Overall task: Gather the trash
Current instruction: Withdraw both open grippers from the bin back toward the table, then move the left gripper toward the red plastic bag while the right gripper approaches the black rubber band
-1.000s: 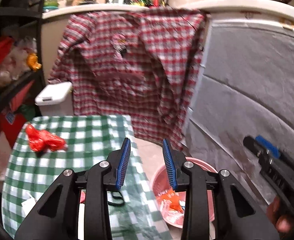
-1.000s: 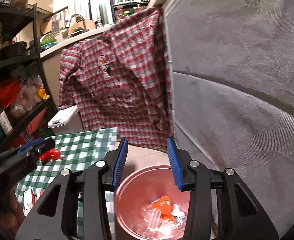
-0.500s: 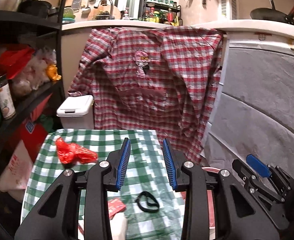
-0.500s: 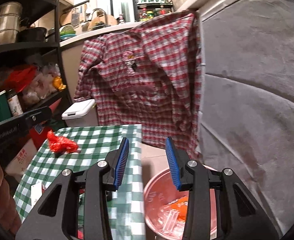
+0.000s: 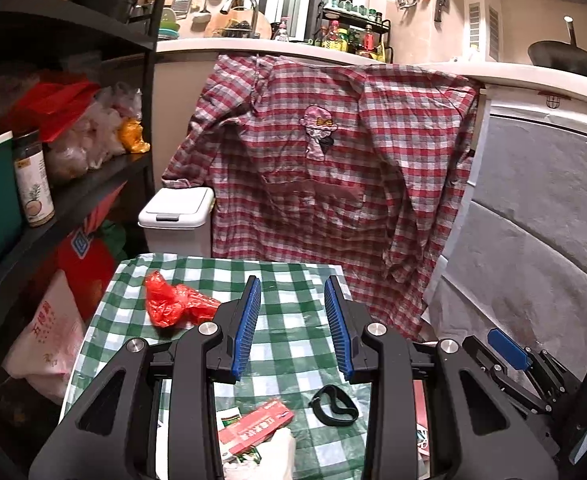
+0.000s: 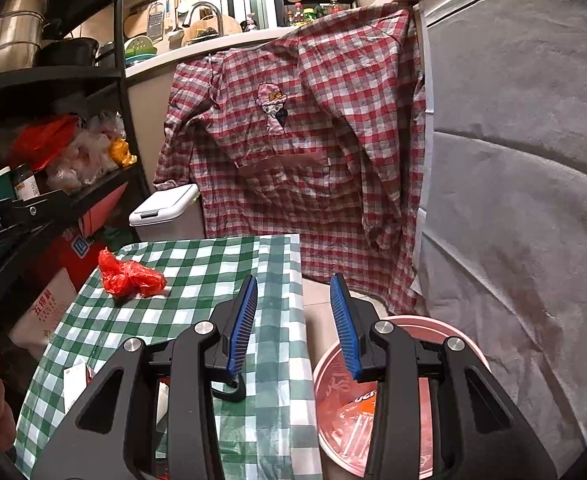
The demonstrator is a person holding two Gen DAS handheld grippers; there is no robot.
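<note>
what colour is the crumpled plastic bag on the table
The crumpled plastic bag is red, clearest in the right wrist view.

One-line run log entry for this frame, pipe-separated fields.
phase: reach for next trash | left gripper: open, empty, over table | right gripper: open, empty | red bag, red carton: on table | pink bin: holds wrappers

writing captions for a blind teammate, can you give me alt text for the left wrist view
The open, empty left gripper hovers over a table with a green-checked tablecloth strewn with trash: a crumpled red plastic bag ahead to the left, a red carton and a black band near the camera. A red plaid shirt hangs from the counter behind.
</note>
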